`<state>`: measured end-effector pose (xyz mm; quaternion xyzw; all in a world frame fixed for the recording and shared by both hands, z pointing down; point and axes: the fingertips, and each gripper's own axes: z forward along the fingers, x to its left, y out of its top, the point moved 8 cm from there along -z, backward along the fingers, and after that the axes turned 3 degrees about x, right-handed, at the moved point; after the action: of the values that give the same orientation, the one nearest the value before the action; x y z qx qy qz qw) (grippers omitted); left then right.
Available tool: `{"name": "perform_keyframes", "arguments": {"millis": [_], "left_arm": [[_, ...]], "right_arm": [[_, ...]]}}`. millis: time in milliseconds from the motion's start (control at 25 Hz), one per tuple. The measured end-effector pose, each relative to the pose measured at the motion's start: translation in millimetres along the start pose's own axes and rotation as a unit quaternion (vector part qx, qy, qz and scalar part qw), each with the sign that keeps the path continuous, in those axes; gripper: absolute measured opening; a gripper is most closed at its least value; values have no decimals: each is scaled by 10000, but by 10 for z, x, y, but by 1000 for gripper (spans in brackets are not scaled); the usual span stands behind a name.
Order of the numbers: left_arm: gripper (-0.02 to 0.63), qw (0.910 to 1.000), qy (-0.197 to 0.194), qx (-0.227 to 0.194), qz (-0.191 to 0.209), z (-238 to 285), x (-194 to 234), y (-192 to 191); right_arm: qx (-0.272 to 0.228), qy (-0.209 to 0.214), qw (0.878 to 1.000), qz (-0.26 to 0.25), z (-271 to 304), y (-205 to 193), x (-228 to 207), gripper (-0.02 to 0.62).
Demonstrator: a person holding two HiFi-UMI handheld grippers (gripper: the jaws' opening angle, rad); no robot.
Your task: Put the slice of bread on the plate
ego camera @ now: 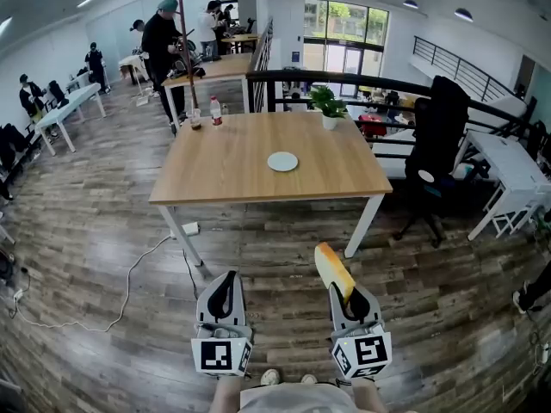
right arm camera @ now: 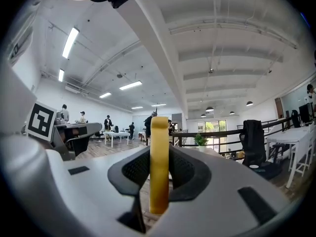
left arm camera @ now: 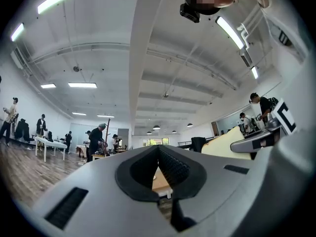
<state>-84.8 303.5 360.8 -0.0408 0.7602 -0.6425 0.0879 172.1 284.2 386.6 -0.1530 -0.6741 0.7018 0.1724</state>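
Right gripper (ego camera: 347,296), close to the body: jaws narrowly apart, clamped on the slice of bread (ego camera: 332,268), held on edge. Left gripper (ego camera: 223,298): jaws together, nothing in them. Farther ahead, well apart: table (ego camera: 215,179) with the plate (ego camera: 282,162), nothing on it. Judgement: pickup done; carry and placing left.

Two claws are held side by side, low in the head view, both pointed forward, away from the body. The left claw (ego camera: 228,275) is seen with its jaws brought together at the tips, with nothing gripped between them. The right claw (ego camera: 352,294) is held about level, its jaws clamped on a slice of bread (ego camera: 331,268), which is gripped edge-on and juts past the tips
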Motion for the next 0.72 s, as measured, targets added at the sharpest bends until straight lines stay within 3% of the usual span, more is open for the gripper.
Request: {"name": "perform_keyframes", "arguments": {"millis": [480, 720], "left_arm": [[8, 10000, -8, -16, -52, 76, 589, -126], [9, 9998, 70, 110, -134, 220, 934, -271]], "right_arm": [[-23, -56, 9999, 116, 345, -35, 408, 94], [222, -214, 9992, 246, 482, -134, 535, 94]]}}
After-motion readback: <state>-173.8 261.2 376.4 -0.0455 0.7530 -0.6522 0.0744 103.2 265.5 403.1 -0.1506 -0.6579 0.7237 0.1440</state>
